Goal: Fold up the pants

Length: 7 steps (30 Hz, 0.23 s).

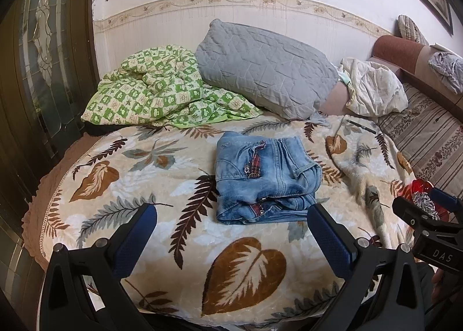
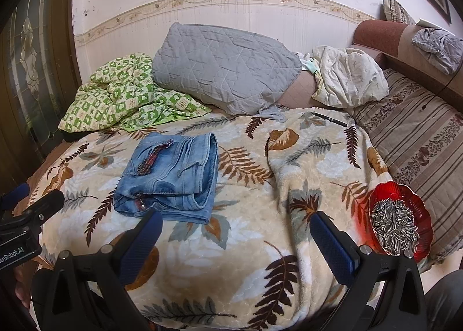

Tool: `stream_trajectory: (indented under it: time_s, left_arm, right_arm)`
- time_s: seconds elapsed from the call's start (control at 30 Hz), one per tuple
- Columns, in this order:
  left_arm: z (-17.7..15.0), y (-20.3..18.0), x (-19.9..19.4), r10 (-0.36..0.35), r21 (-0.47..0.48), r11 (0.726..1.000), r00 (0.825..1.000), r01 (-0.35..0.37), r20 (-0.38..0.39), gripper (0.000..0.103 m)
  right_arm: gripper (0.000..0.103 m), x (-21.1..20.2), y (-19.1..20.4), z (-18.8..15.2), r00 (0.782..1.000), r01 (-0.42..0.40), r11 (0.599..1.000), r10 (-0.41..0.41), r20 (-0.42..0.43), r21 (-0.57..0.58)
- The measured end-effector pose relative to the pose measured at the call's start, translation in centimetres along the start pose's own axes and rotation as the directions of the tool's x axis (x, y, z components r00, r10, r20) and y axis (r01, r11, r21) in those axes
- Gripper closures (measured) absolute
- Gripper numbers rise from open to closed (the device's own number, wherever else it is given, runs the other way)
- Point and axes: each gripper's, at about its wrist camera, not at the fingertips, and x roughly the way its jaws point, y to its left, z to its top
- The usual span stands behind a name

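Light blue denim pants (image 1: 266, 174) lie folded into a compact stack on the leaf-patterned blanket (image 1: 144, 215). They also show in the right wrist view (image 2: 170, 177), left of centre. My left gripper (image 1: 231, 232) is open and empty, held just in front of the pants' near edge. My right gripper (image 2: 237, 229) is open and empty, to the right of the pants and in front of them. Each gripper shows at the edge of the other's view.
A red glass dish of sunflower seeds (image 2: 399, 221) sits at the blanket's right edge, close to my right gripper. A grey quilted pillow (image 1: 266, 67), a green checked quilt (image 1: 150, 90), a white cloth bundle (image 1: 373, 84) and a black pen (image 2: 330, 119) lie behind. A striped mattress (image 2: 419, 142) extends right.
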Motion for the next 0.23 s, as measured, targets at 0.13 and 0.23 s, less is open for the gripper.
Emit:
stream_trajectory:
  time_s: [0.13,0.23]
  left_arm:
    - [0.06,0.39,-0.42,0.003,-0.034,0.999,1.0,-0.002,0.031,0.0]
    - [0.06,0.43,-0.46,0.005,-0.027,1.0,1.0,-0.004,0.027,0.0]
  right_arm:
    - [0.0,0.06,-0.15,-0.03,1.0,0.001,1.0,-0.001,0.002,0.0]
    - [0.0,0.18,-0.5,-0.09,1.0,0.001,1.0,-0.001,0.0,0.003]
